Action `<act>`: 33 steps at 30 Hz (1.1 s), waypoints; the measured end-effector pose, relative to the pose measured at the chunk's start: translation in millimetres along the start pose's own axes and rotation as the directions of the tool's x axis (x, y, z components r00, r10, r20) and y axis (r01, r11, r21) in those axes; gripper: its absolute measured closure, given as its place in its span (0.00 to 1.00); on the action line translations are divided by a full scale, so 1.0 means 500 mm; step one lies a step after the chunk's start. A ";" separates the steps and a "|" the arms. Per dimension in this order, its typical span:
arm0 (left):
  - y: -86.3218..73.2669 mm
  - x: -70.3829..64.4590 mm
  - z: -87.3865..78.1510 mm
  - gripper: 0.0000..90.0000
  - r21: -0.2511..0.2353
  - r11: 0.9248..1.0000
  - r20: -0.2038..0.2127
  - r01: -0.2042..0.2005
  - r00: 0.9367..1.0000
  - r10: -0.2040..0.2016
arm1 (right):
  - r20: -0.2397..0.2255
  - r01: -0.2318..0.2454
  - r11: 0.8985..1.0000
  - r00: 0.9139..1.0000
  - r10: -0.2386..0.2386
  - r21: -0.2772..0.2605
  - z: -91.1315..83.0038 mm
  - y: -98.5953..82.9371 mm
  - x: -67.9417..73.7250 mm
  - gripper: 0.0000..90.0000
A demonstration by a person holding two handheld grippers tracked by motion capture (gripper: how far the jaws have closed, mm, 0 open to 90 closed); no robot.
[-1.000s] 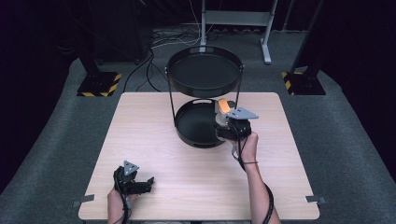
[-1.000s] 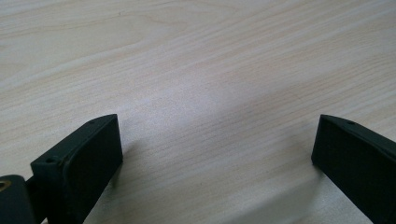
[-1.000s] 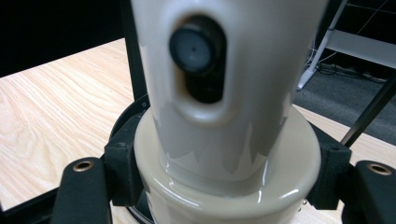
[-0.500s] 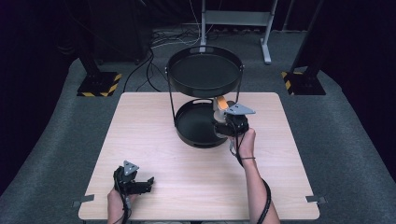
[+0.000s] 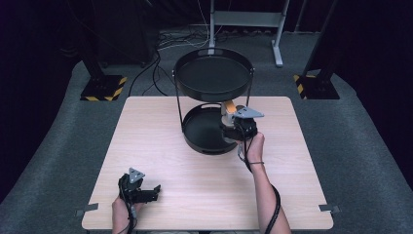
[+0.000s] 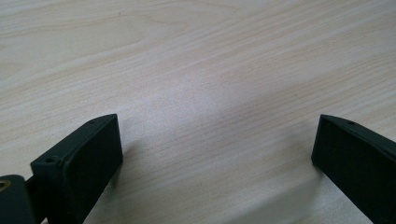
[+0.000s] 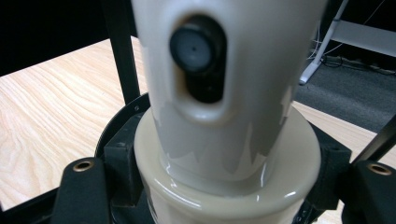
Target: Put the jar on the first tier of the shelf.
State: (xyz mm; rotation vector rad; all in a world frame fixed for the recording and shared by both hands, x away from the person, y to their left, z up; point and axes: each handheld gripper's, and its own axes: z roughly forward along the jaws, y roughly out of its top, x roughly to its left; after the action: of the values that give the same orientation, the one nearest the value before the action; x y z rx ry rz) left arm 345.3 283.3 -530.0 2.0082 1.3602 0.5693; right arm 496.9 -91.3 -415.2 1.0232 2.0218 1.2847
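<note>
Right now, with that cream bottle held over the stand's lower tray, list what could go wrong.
1. The right hand-held gripper clamps the glossy cream bottle near its wide base; the smooth surface might slip.
2. A black upright post stands close beside the bottle, so a sideways move could knock it.
3. The upper tray hangs above the lower tray; lifting the bottle might strike it.

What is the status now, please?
Right gripper shut on cream bottle, at lower tray rim. Left gripper open, fingers on bare table. Rack post close beside bottle.
</note>
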 end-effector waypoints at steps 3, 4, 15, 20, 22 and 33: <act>0.000 0.000 0.000 0.02 0.000 1.000 0.000 0.000 1.000 0.000 | -0.002 0.001 1.000 1.000 -0.001 0.004 0.006 -0.002 0.001 0.33; 0.000 0.000 0.000 0.02 0.000 1.000 0.000 0.000 1.000 0.000 | -0.005 0.003 1.000 1.000 -0.003 0.006 0.008 -0.003 0.001 0.33; 0.000 0.000 0.000 0.02 -0.001 1.000 0.000 -0.001 1.000 0.001 | -0.002 -0.015 1.000 1.000 0.015 0.008 0.031 -0.009 -0.007 0.33; 0.000 0.000 0.000 0.02 0.000 1.000 0.000 -0.001 1.000 0.001 | 0.001 -0.020 1.000 1.000 0.020 0.012 0.043 -0.011 -0.010 0.33; 0.000 0.000 0.000 0.02 0.001 1.000 0.000 -0.003 1.000 0.003 | -0.001 -0.024 1.000 1.000 0.024 0.013 0.048 -0.012 -0.009 0.33; 0.000 0.000 0.000 0.02 -0.001 1.000 0.000 -0.001 1.000 0.001 | -0.012 -0.032 0.999 0.999 0.032 0.007 0.082 -0.016 0.005 0.33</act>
State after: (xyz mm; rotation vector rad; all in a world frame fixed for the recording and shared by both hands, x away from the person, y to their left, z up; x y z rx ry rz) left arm 345.1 283.2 -530.0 2.0081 1.3585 0.5700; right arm 523.7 -70.4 -439.2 1.0569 2.0272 1.3040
